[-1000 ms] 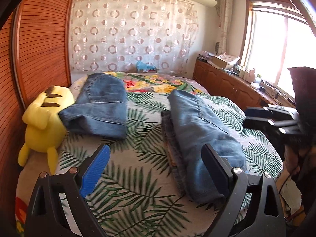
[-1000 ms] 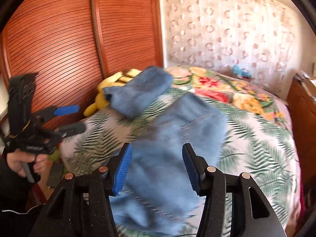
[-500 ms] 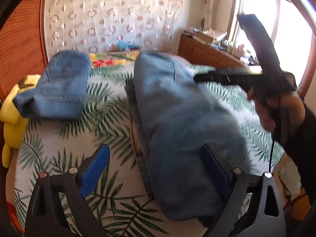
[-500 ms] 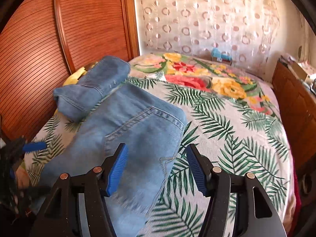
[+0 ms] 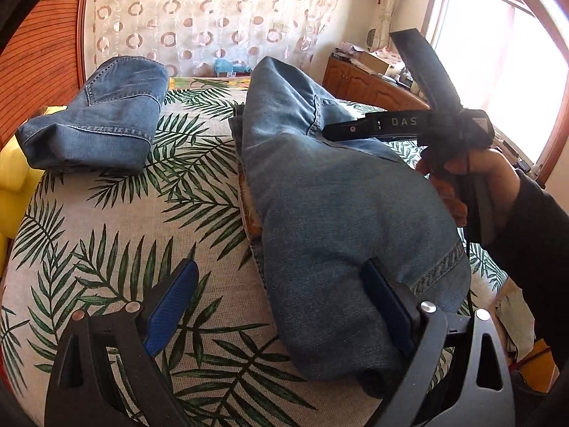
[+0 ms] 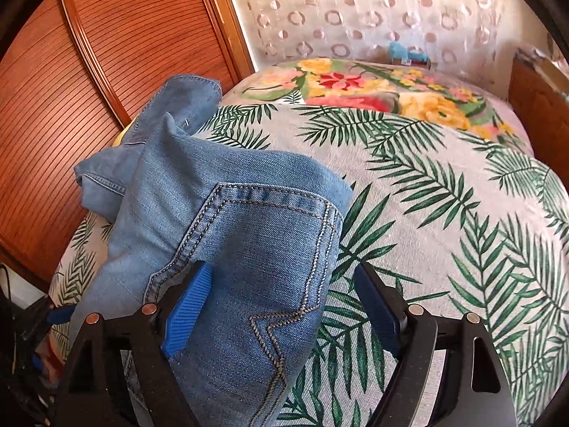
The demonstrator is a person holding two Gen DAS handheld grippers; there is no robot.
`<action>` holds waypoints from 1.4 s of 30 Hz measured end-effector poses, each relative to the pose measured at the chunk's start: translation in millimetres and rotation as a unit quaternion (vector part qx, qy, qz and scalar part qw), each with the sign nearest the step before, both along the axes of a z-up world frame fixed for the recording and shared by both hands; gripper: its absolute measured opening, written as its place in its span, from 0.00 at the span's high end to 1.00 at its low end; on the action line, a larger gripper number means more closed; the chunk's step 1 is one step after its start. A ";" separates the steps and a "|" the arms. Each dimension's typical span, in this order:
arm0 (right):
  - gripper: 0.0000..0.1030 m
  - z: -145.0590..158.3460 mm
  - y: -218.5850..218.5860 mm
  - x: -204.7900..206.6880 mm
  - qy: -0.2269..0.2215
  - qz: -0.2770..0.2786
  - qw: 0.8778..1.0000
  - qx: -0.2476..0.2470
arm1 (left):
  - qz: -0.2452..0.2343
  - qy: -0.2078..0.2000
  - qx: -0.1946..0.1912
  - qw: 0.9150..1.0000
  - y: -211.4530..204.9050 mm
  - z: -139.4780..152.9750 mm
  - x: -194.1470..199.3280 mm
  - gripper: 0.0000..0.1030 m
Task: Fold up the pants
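Pants (image 5: 330, 206), light blue jeans, lie lengthwise down the middle of the bed (image 5: 117, 220), on its palm-leaf cover, apparently already doubled along their length, with what looks like other folded cloth at their left edge under them. One end, with a stitched hem band, lies nearest the left gripper (image 5: 281, 306); the other end, with a stitched back pocket, lies under the right gripper (image 6: 281, 306), which suggests each hand has taken up station at its own end so the two ends can be brought together.

Left gripper: fingers spread wide and holding nothing, the left finger over bare bedcover and the right finger over the denim near the hem, seemingly placed to straddle that edge. Right gripper: its fingers have just been opening and now stand wide; the pocket end of the jeans lies between them but neither pad presses on it, so nothing is gripped. In the left wrist view it is seen held in the person's right hand (image 5: 473, 185) over the middle of the jeans.

Another pair of jeans (image 5: 103, 114), already folded, sits apart at the far left beside a yellow plush toy (image 5: 14, 174)
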State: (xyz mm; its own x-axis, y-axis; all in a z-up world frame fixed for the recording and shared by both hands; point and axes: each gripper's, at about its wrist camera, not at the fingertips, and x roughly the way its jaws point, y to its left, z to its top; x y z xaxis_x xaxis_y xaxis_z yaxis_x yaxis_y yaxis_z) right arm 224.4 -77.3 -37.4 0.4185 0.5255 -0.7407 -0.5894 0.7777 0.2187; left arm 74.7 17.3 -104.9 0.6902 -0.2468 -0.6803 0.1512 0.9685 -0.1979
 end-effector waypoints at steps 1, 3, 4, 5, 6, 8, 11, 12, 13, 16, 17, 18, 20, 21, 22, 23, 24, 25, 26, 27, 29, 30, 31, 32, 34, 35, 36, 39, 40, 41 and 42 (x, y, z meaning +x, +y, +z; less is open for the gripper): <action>0.19 -0.8 0.2 1.1 0.002 0.001 1.000 0.001 | -0.001 0.000 -0.001 1.000 0.7 -0.1 -0.4 0.10; 0.19 -2.7 0.9 0.8 0.007 0.005 1.000 0.003 | -0.005 0.001 -0.010 1.000 3.3 1.4 1.6 0.15; 0.19 -4.4 1.8 2.2 0.010 0.006 1.000 0.004 | -0.007 0.001 -0.014 1.000 2.8 1.3 1.1 0.16; 0.19 -7.1 0.3 4.2 0.013 0.008 1.000 0.007 | -0.010 0.000 -0.017 1.000 2.4 1.6 0.0 0.19; 0.19 -9.7 -1.1 5.5 0.015 0.009 1.000 0.010 | -0.013 -0.001 -0.019 1.000 3.2 1.2 -0.2 0.22; 0.25 -13.5 -0.7 9.6 0.026 0.014 0.999 0.022 | -0.019 -0.003 -0.025 1.000 2.6 1.4 -2.0 0.27; 0.29 -15.4 -0.5 11.8 0.034 0.014 0.999 0.033 | -0.027 -0.002 -0.039 0.999 3.0 1.0 -1.8 0.35; 0.29 -15.6 0.2 12.1 0.035 0.013 0.999 0.032 | -0.030 -0.002 -0.041 0.999 2.4 1.0 -2.5 0.40; 0.32 -15.5 0.2 12.2 0.036 0.014 0.999 0.032 | -0.034 -0.002 -0.046 0.998 2.1 1.1 -2.7 0.42; 0.41 -14.4 -0.4 11.8 0.041 0.019 0.998 0.040 | -0.045 -0.011 -0.047 0.998 -1.1 3.6 -4.6 0.57; 0.45 -13.1 -0.5 10.9 0.041 0.021 0.998 0.043 | -0.047 -0.015 -0.049 0.998 -2.2 4.3 -5.5 0.68; 0.56 -12.0 -0.9 10.0 0.041 0.022 0.998 0.046 | -0.052 -0.017 -0.054 0.997 -2.8 5.2 -5.9 0.81; 0.71 -7.7 -3.9 7.9 0.040 0.025 0.997 0.057 | -0.050 -0.023 -0.048 0.997 -4.9 8.2 -8.2 0.88; 0.77 -4.2 -5.5 5.2 0.034 0.025 0.997 0.061 | -0.049 -0.025 -0.047 0.997 -4.9 9.5 -8.9 0.90; 0.80 2.0 -6.2 0.3 0.018 0.022 0.998 0.064 | -0.045 -0.029 -0.050 0.997 -3.3 11.6 -10.6 0.91; 0.80 9.6 -5.1 -5.7 0.001 0.020 0.998 0.065 | -0.043 -0.033 -0.054 0.997 -0.8 14.4 -12.2 0.91; 0.81 18.6 -3.6 -12.6 -0.016 0.019 0.997 0.068 | -0.041 -0.038 -0.058 0.997 2.0 17.4 -13.8 0.91; 0.81 27.8 -1.6 -19.8 -0.030 0.021 0.996 0.075 | -0.037 -0.044 -0.061 0.996 5.6 21.7 -15.4 0.92; 0.81 38.3 1.1 -27.6 -0.045 0.027 0.995 0.081 | -0.031 -0.052 -0.063 0.996 10.7 27.5 -16.6 0.92; 0.82 47.7 5.4 -32.8 -0.060 0.030 0.994 0.083 | -0.027 -0.059 -0.064 0.996 15.0 33.0 -16.3 0.92; 0.82 66.9 15.6 -40.4 -0.082 0.042 0.992 0.087 | -0.016 -0.075 -0.066 0.995 27.5 44.2 -17.1 0.92; 0.82 76.3 21.6 -42.8 -0.094 0.045 0.991 0.086 | -0.012 -0.081 -0.065 0.995 33.0 48.7 -16.7 0.92; 0.82 83.9 26.7 -44.9 -0.103 0.052 0.990 0.085 | -0.006 -0.091 -0.063 0.994 41.1 54.9 -15.5 0.92; 0.82 93.8 33.5 -46.4 -0.115 0.059 0.988 0.085 | -0.002 -0.096 -0.061 0.994 46.4 58.4 -13.5 0.92; 0.82 109.0 44.5 -47.8 -0.130 0.070 0.985 0.087 | 0.009 -0.106 -0.064 0.992 59.9 65.8 -9.6 0.92; 0.82 117.8 51.4 -48.5 -0.140 0.073 0.984 0.086 | 0.015 -0.112 -0.065 0.992 67.5 69.9 -7.0 0.92; 0.82 124.3 57.6 -48.8 -0.145 0.080 0.982 0.086 | 0.021 -0.117 -0.066 0.991 74.2 73.6 -7.7 0.92; 0.82 144.7 82.7 -49.6 -0.162 0.097 0.978 0.084 | 0.043 -0.136 -0.066 0.988 99.9 90.2 -8.7 0.92; 0.82 151.4 91.6 -50.0 -0.171 0.101 0.977 0.082 | 0.051 -0.142 -0.065 0.986 109.3 95.1 -9.6 0.92; 0.82 159.4 103.8 -50.8 -0.176 0.112 0.975 0.082 | 0.060 -0.150 -0.064 0.985 120.9 101.5 -10.6 0.92; 0.82 166.7 114.0 -51.7 -0.181 0.119 0.973 0.084 | 0.068 -0.155 -0.062 0.984 130.2 106.6 -11.5 0.92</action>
